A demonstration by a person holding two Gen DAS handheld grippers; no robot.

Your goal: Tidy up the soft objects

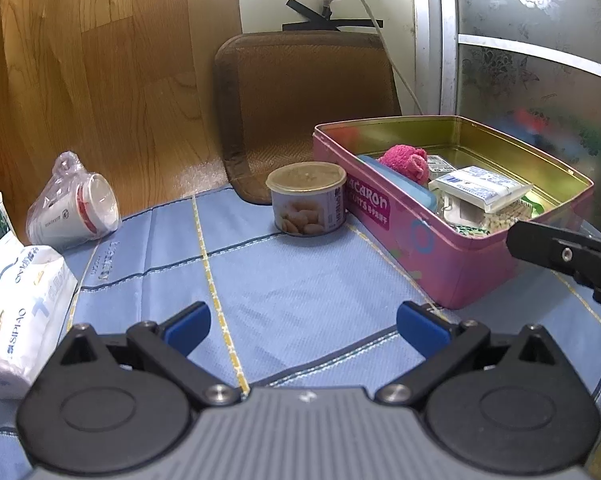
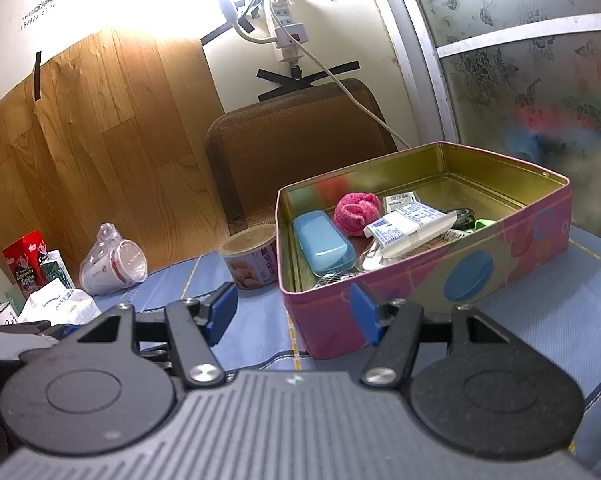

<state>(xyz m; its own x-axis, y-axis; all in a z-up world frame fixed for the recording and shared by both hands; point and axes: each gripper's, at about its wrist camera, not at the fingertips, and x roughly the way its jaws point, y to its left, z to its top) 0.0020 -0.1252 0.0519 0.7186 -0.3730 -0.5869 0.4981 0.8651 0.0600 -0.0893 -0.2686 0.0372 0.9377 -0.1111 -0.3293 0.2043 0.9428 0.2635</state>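
Both grippers, left gripper and right gripper, are held spread, empty; pink fluffy ball, centre frame in open pink tin box, may be missed, neighbouring packets snagged.

My fingers carry blue pads on black links. The cloth is light blue with yellow and dark blue stitched lines. At the right of the frame the tin is pink outside with blue circles, gold inside. In it lie a pink fuzzy ball and a pale blue case. The panel at upper left shows orange-brown wood grain.
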